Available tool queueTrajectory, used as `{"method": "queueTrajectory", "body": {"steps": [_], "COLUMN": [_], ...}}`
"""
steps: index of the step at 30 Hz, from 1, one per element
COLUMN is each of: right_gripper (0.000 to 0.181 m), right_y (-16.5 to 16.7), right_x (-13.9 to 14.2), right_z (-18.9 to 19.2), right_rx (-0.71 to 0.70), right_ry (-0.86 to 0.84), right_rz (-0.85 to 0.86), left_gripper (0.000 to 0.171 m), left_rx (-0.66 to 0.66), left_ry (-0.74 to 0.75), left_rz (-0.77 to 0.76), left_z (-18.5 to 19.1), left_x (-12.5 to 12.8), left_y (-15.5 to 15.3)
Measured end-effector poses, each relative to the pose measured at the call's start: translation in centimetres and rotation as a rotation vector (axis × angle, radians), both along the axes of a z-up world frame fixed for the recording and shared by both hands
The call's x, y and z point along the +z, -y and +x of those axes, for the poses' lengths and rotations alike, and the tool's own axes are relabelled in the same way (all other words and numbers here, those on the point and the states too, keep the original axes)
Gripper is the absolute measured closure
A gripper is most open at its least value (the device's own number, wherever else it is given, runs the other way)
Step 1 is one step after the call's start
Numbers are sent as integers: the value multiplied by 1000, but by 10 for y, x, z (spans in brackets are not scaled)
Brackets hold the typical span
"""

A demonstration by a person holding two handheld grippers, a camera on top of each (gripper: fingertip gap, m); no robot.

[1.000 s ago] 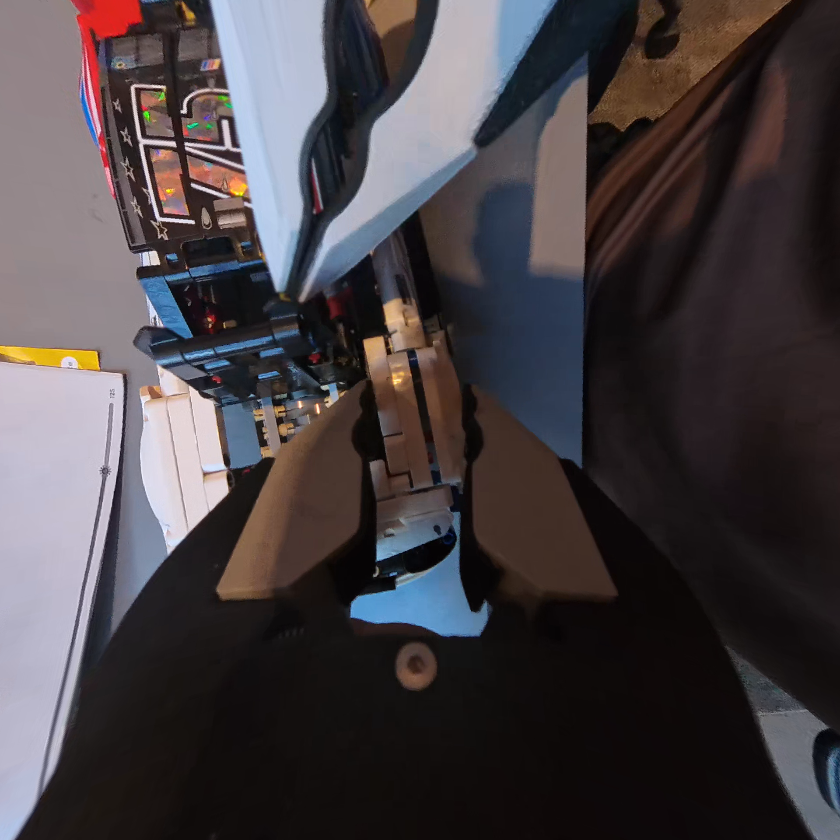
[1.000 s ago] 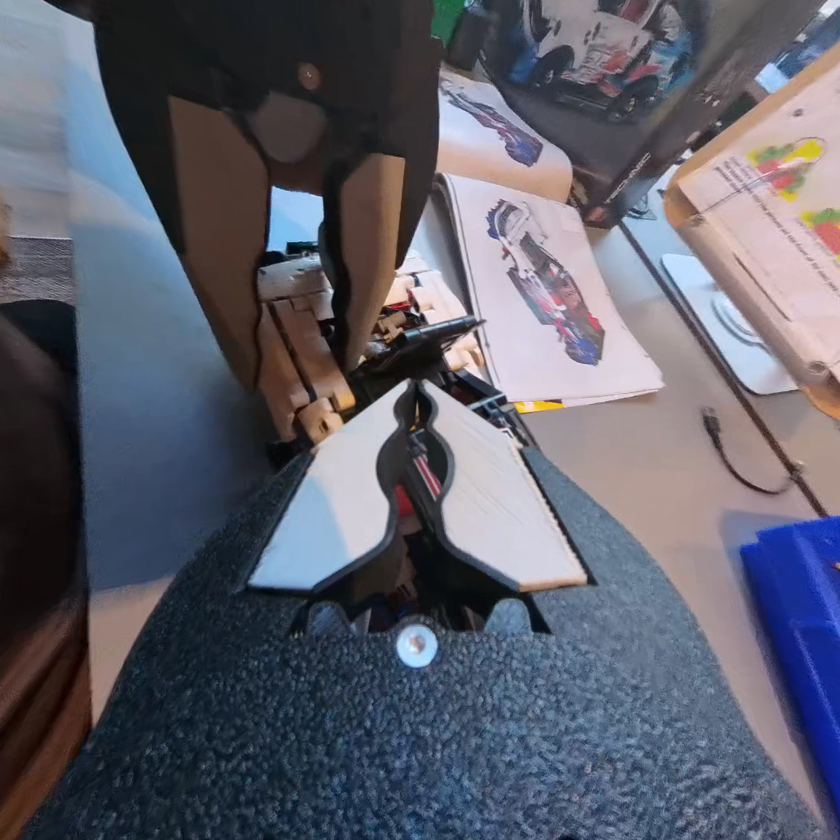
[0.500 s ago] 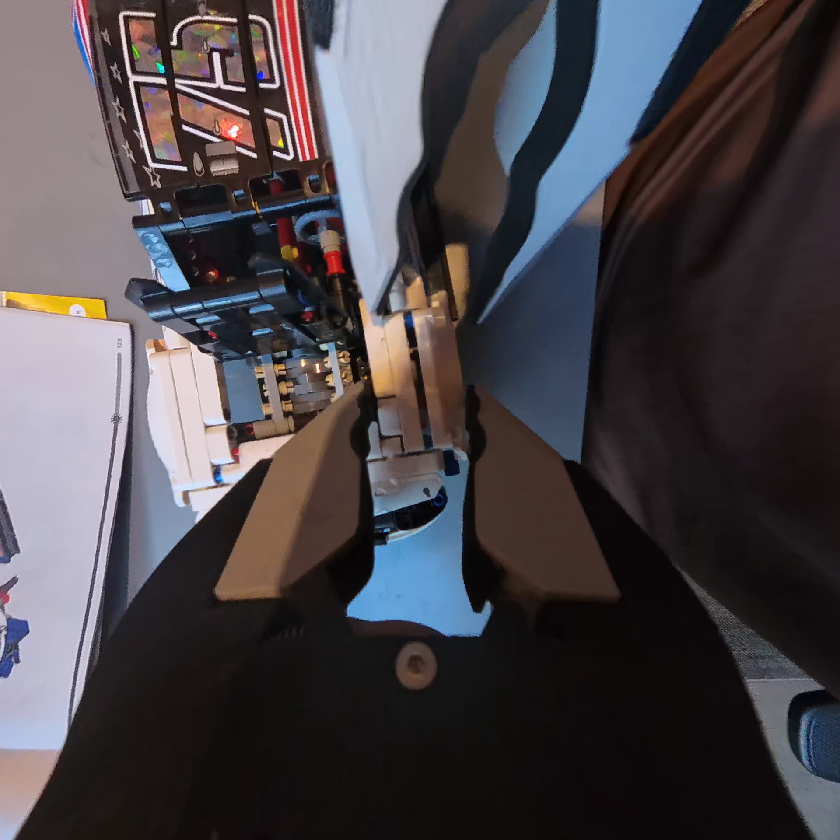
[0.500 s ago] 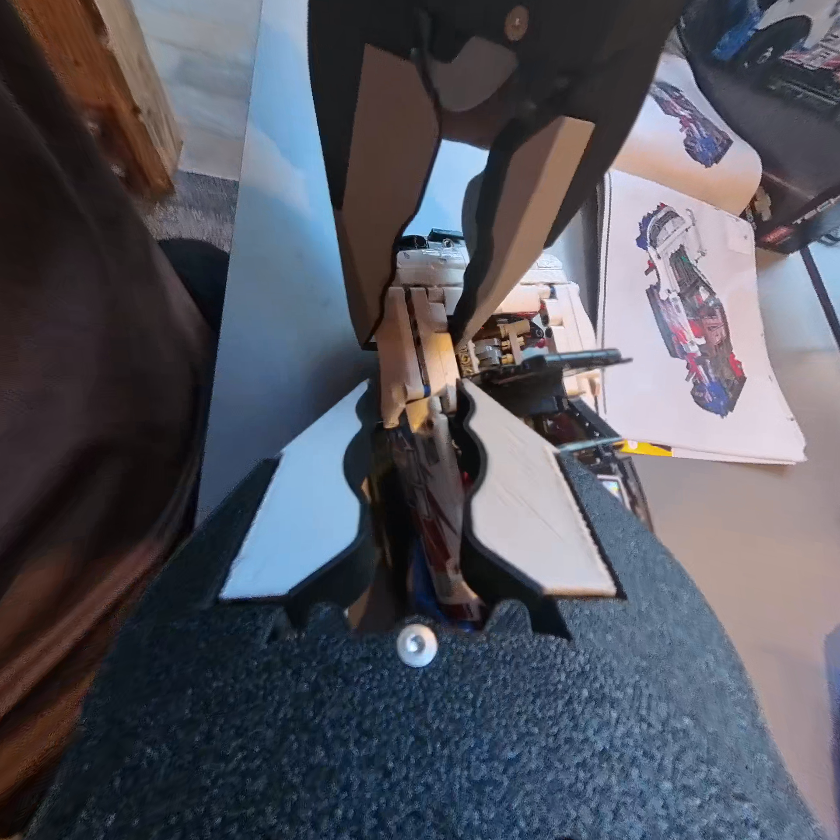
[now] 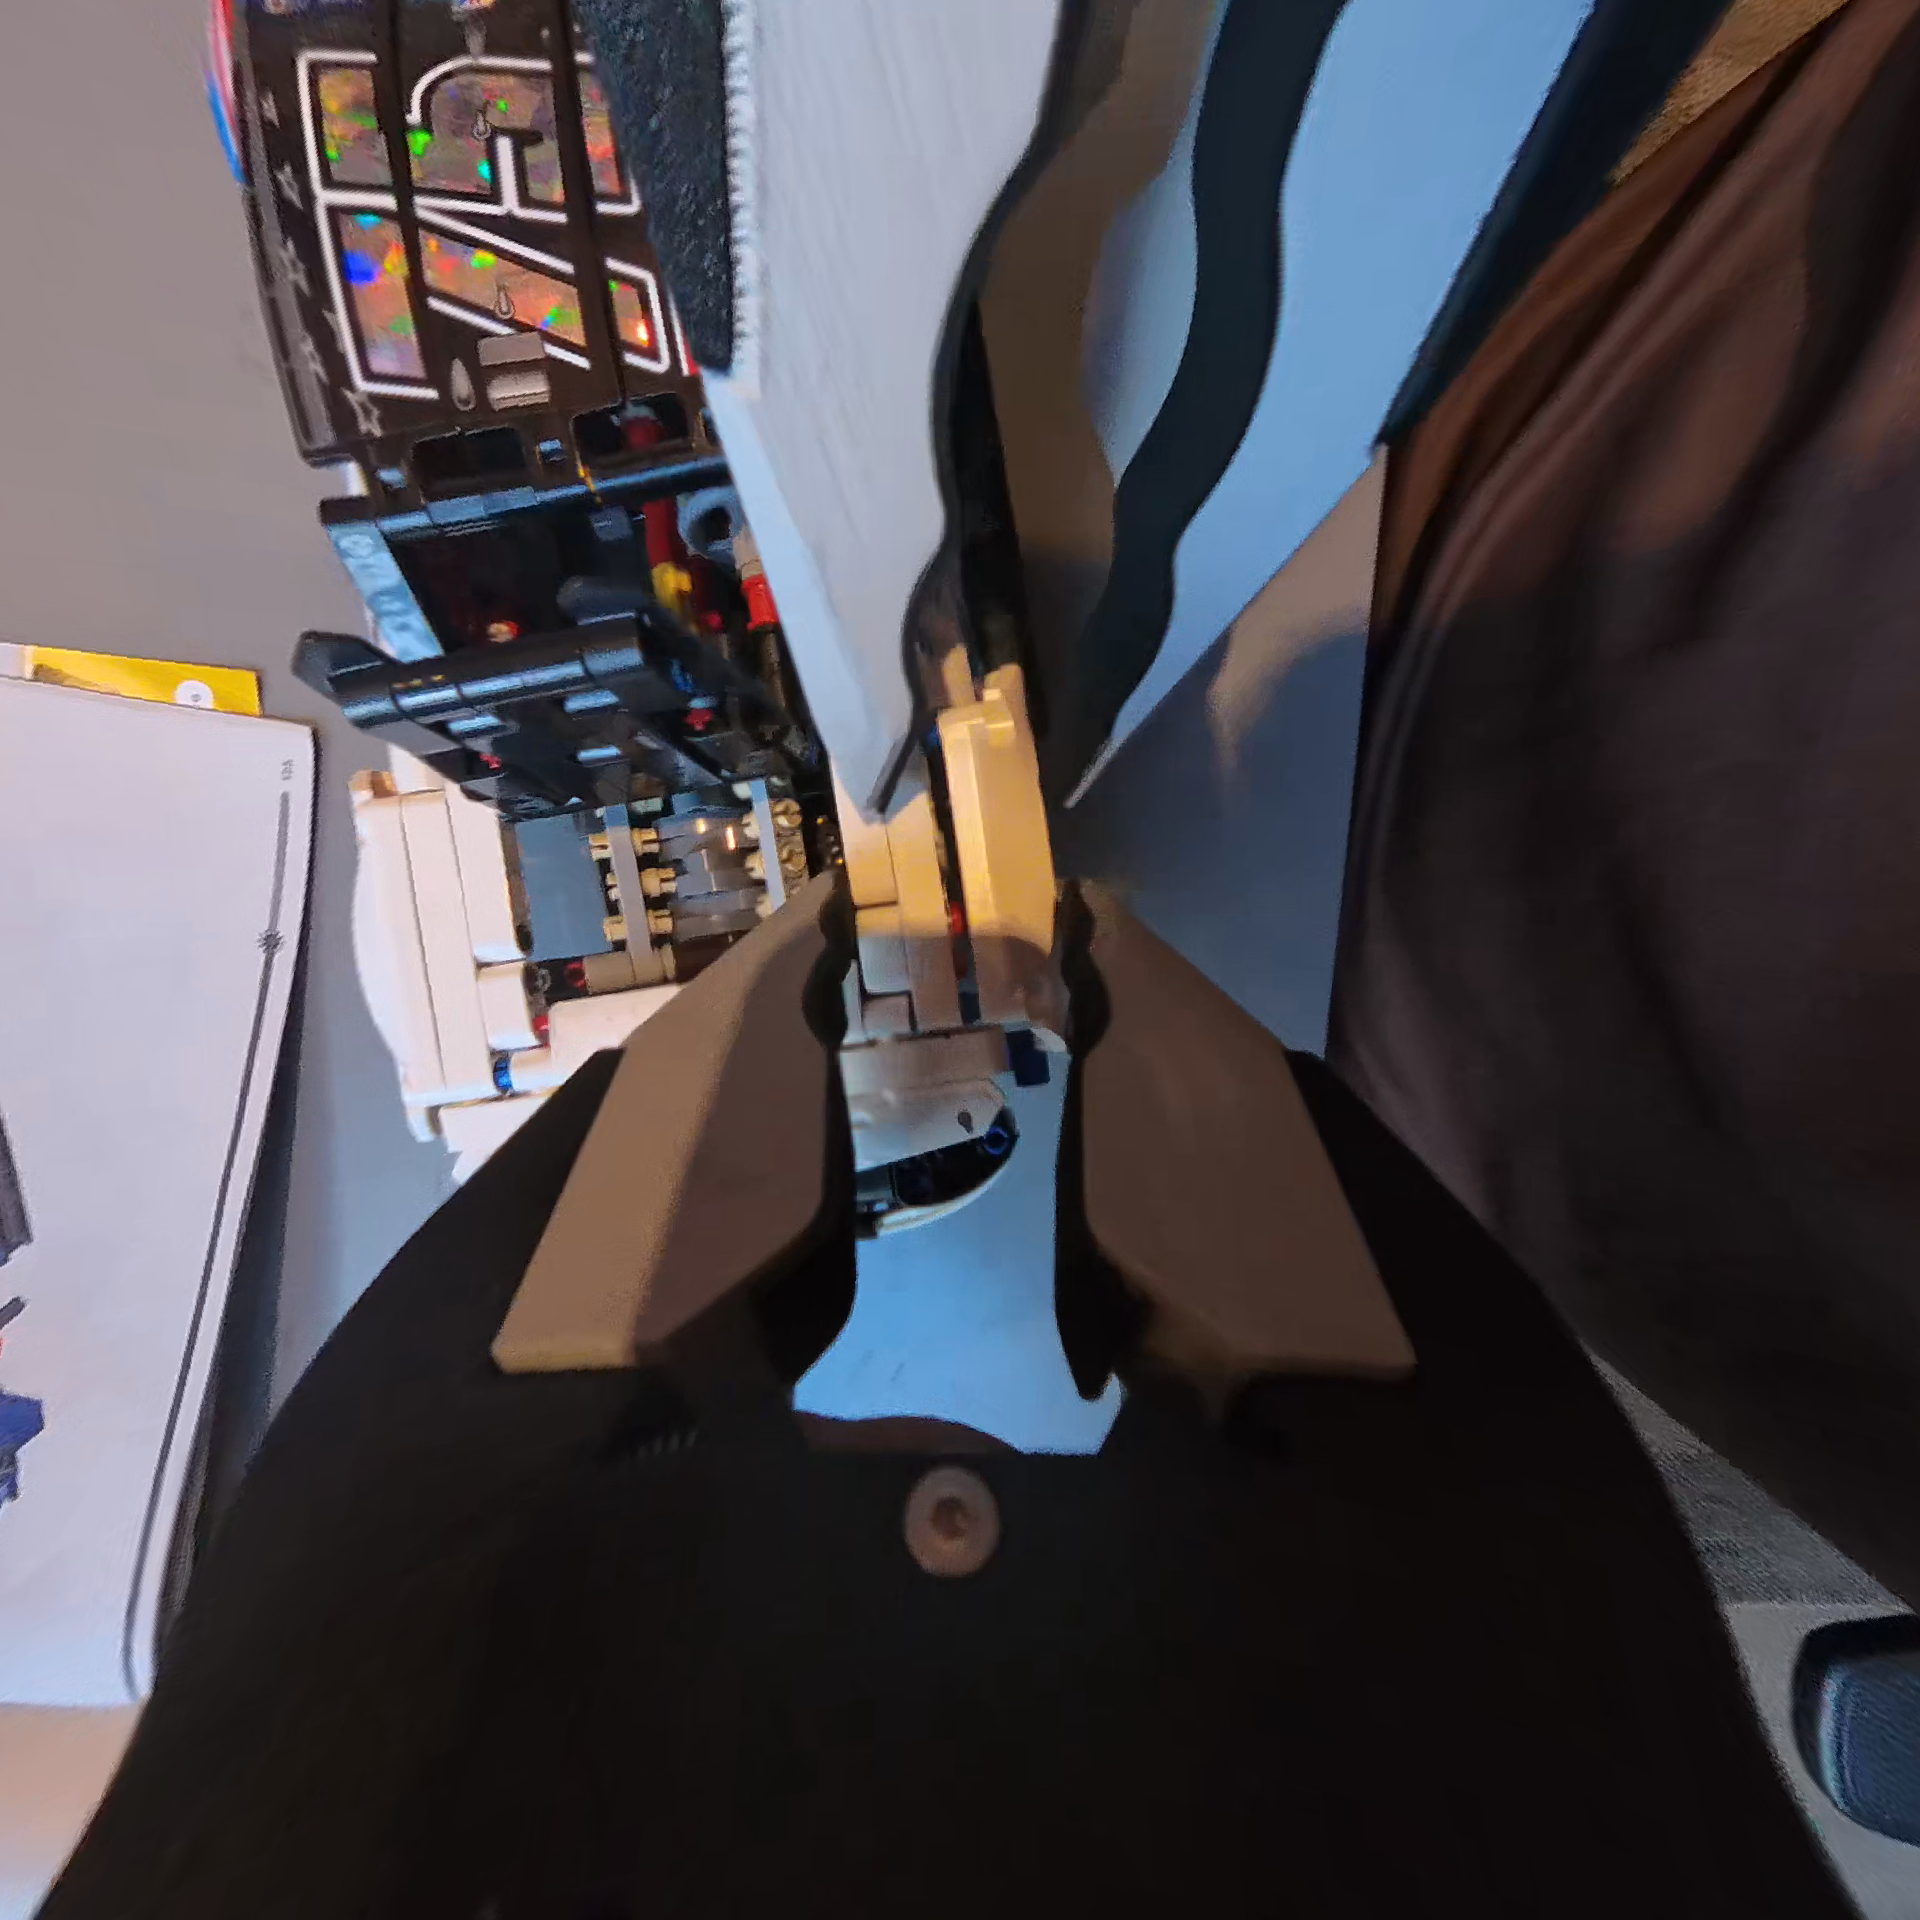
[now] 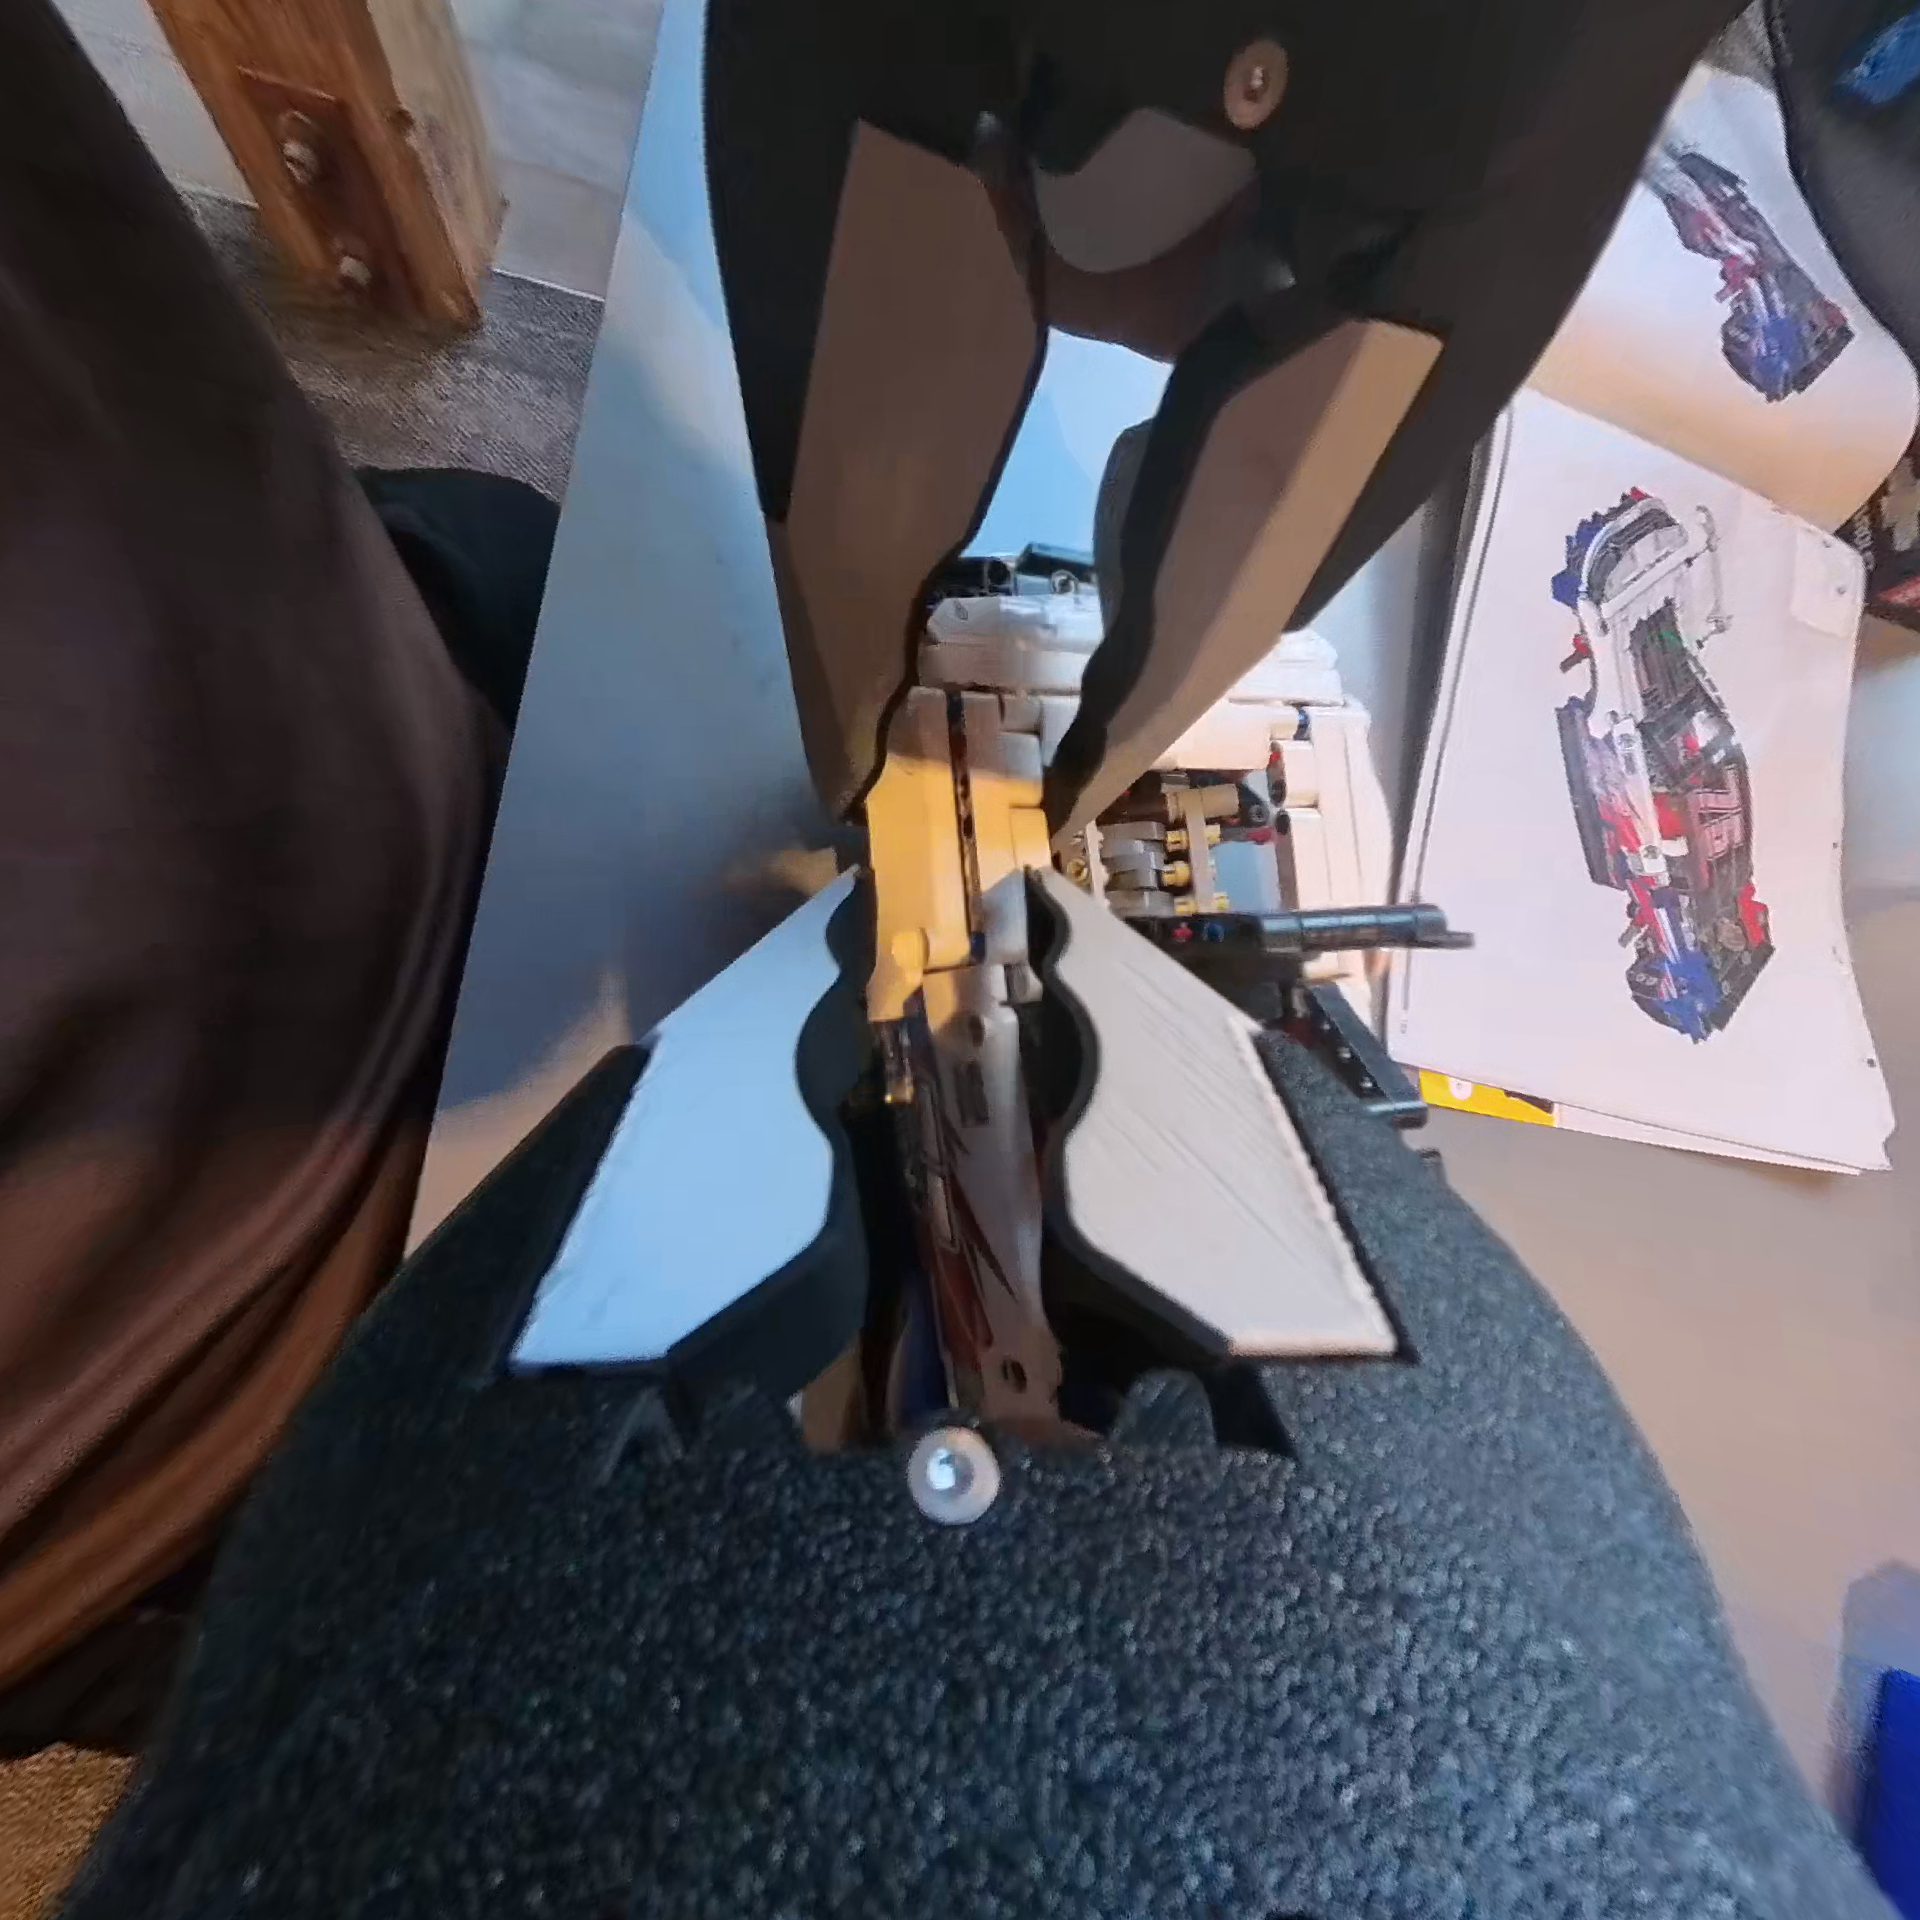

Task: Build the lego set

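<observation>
- Car (image 5: 540, 665), a partly built lego model, is clamped at one white side panel (image 5: 977, 883) by both grippers.
- Left gripper (image 5: 951, 935) and right gripper (image 6: 945, 894) meet tip to tip on it.
- Printed markings on its black hood (image 5: 457, 229) lie ahead-left of the left gripper.
- Manual (image 6: 1662, 831), showing a car drawing, lies right of the right gripper.

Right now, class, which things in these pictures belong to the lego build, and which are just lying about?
In the job:
lego car
white side panel
left gripper
right gripper
instruction booklet

Lying about:
wooden post
blue bin
</observation>
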State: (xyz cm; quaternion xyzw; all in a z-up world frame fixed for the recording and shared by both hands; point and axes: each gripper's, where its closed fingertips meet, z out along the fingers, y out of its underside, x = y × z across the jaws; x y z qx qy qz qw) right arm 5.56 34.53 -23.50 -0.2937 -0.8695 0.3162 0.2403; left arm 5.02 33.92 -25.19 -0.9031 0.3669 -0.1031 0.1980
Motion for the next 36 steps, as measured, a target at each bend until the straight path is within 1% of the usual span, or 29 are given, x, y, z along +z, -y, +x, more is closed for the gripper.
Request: {"method": "queueTrajectory", "body": {"steps": [3,5,7,9,12,14,17,21,25,29,32,34,36], "right_gripper": [148,147,141,137,139,141,141,142,142,143,144,144,144], "right_y": [2,6,8,8,11,13,14,15,17,17,17,17,17], "right_x": [3,5,4,1,0,-1,-5,-8,-9,-8,-7,-8,-8], "right_z": [-6,-7,-10,-13,-16,-16,-16,-19,-19,-19,-18,-18,-18], "right_rx": [-15,-12,-23,-38,-45,-42,-59,-76,-71,-66,-56,-48,-40], "right_ry": [-30,-31,-8,27,68,105,177,255,311,378,407,408,407], "right_rz": [63,67,63,58,30,11,-9,-6,-10,-62,-76,-72,-65], "left_gripper": [131,125,120,113,106,101,95,95,94,93,92,98,98], "left_rx": [11,24,47,99,194,242,313,375,383,379,388,395,390], "left_ry": [-20,-46,-70,-87,-99,-67,18,101,108,95,116,134,107], "left_rz": [42,63,89,123,166,170,211,262,305,339,374,413,442], "left_z": [-3,-7,-13,-23,-39,-42,-42,-42,-41,-43,-41,-38,-38], "left_x": [7,11,16,19,17,10,2,4,3,1,1,3,1], "left_y": [4,8,13,16,23,28,25,21,22,20,19,17,17]}}
